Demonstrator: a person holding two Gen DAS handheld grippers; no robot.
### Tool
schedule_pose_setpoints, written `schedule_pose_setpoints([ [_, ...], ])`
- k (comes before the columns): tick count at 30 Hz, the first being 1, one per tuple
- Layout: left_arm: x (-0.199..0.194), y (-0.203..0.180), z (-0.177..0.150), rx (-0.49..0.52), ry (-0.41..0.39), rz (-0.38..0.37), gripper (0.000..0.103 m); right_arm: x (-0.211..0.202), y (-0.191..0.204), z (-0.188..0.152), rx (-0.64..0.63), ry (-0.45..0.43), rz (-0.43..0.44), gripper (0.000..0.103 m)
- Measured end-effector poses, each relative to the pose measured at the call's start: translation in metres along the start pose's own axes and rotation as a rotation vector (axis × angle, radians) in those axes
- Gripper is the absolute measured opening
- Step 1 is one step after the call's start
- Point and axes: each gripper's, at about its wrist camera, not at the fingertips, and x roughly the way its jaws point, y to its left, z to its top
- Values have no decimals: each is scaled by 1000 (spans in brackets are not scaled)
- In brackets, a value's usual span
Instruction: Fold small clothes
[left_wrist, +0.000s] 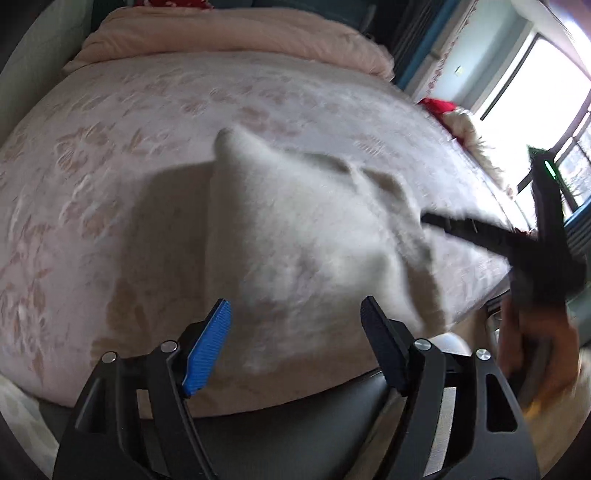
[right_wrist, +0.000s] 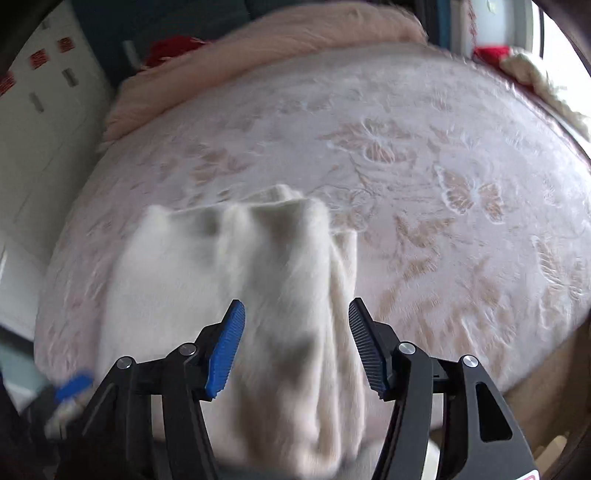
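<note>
- So far, white garment is seen bunched on bed, near front edge; blurred, no neat fold visible.
- Left claw spread, nothing pinched.
- Right claw spread over cloth, pads not pressed on it.
- Judged early/mid: flattening & folding still left.

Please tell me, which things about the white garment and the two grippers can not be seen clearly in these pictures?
- White garment: blurred in both views, so its type and fold lines are unclear.
- Its near edge, right wrist view: blurred and cut off behind the right gripper.
- Right gripper in left wrist view: blurred; its opening is unreadable there.
</note>
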Motion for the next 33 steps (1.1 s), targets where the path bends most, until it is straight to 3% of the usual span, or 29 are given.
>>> schedule_pose_setpoints([
  [2,7,4,-5,-3,25,21,70,31,-6,15,27,52,0,11],
  [3,11,6,-6,-9,34,30,70,41,-4,20,20,67,28,9],
  [7,19,11,-11,-9,54,57,70,24,6,34,-7,-65,4,8],
  [8,22,14,-11,-12,61,63,70,42,4,34,-31,-27,-57,9],
  [9,26,16,-11,-18,69,60,70,71,1,30,-62,67,-98,11],
  [11,30,17,-10,-25,77,57,71,76,1,27,-72,49,-96,13],
  [14,21,15,-9,-8,55,60,70,37,7,28,-16,-8,-42,19],
  [17,11,10,-7,17,38,59,70,-12,31,14,-65,-104,56,19],
  [21,-3,7,-11,42,56,83,71,-26,92,-13,-199,-34,262,19],
  [23,-16,13,-17,44,58,100,72,-7,120,-27,-263,28,293,18],
  [25,-32,24,-25,35,52,123,74,38,141,-49,-346,143,227,18],
  [26,-38,29,-28,23,48,140,75,54,147,-60,-388,151,198,18],
  [31,-58,53,-35,-38,18,188,76,9,145,-46,-325,44,220,16],
  [33,-59,55,-33,-48,8,176,77,11,133,-52,-346,60,135,16],
])
